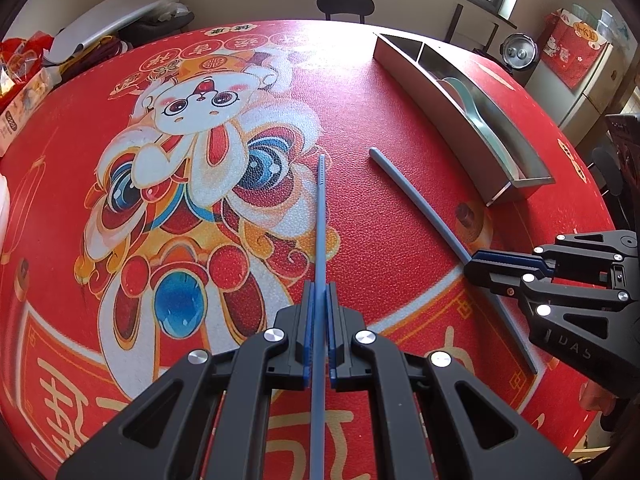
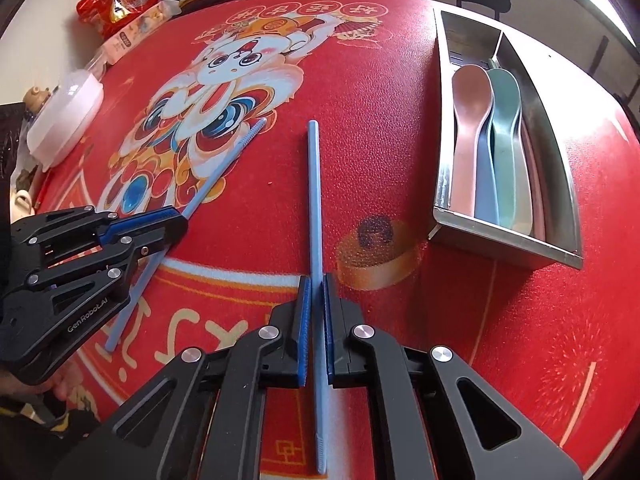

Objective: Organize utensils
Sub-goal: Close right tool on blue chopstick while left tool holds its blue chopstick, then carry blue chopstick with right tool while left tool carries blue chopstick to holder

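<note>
The task looks partly done. The metal tray [image 2: 560, 184] stands near the far right edge of the bench [image 2: 400, 160], and its near compartment already holds several spoons: a pink spoon [image 2: 468, 120], a green spoon [image 2: 506, 128] and at least one blue one between them. The far compartment seems empty, though I cannot see all of it. Two blue chopsticks are still outside the tray. The left tongs [image 1: 319, 328] are pressed on the left chopstick [image 1: 320, 220], which points toward the far edge over the rabbit picture. The right tongs [image 2: 316, 320] pinch the right chopstick [image 2: 314, 200] in the same way, near the front edge. What is left, I judge, is to bring both chopsticks to the tray and lay them inside, probably in the free compartment.
</note>
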### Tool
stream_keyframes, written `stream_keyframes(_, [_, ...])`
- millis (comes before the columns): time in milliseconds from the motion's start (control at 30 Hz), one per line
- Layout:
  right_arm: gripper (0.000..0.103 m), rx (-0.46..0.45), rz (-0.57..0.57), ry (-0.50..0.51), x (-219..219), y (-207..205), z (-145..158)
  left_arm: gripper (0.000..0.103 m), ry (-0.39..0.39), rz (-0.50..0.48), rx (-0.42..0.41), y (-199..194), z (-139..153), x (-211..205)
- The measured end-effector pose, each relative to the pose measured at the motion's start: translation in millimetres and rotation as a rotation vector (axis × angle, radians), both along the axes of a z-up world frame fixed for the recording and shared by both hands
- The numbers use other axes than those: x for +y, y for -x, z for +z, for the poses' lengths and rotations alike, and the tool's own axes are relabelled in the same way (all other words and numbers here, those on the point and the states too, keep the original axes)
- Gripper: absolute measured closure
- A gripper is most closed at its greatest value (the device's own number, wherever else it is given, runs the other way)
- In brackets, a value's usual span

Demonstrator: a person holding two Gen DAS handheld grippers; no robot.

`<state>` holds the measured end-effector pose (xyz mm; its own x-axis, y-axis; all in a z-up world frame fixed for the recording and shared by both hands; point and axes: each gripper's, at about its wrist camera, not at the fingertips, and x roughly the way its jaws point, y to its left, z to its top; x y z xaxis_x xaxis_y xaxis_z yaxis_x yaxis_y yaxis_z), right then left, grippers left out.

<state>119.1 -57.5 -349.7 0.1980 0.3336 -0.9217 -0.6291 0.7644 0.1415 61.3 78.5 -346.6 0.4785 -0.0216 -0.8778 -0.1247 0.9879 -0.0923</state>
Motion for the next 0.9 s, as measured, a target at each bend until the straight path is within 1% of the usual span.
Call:
stream_keyframes(367, [0.097,0.012,-0.013,-0.006,-3,1,0,0.097,0.025,0.018,-0.004,0,0,3])
stream_keyframes(567, [0.097,0.016,-0.022,-0.012,-5,3,1,0.097,0.064,0.040,-0.010,1,-1,9])
stream_keyframes(767, [0.097,0.051,-0.076,-0.082,-19,3,5,0.098,0.131,0.072,0.007,5,1,18])
stream_keyframes(900, [0.097,0.052,-0.087,-0.132,-27,6,15,0.098,0.184,0.130,-0.029,15,13,33])
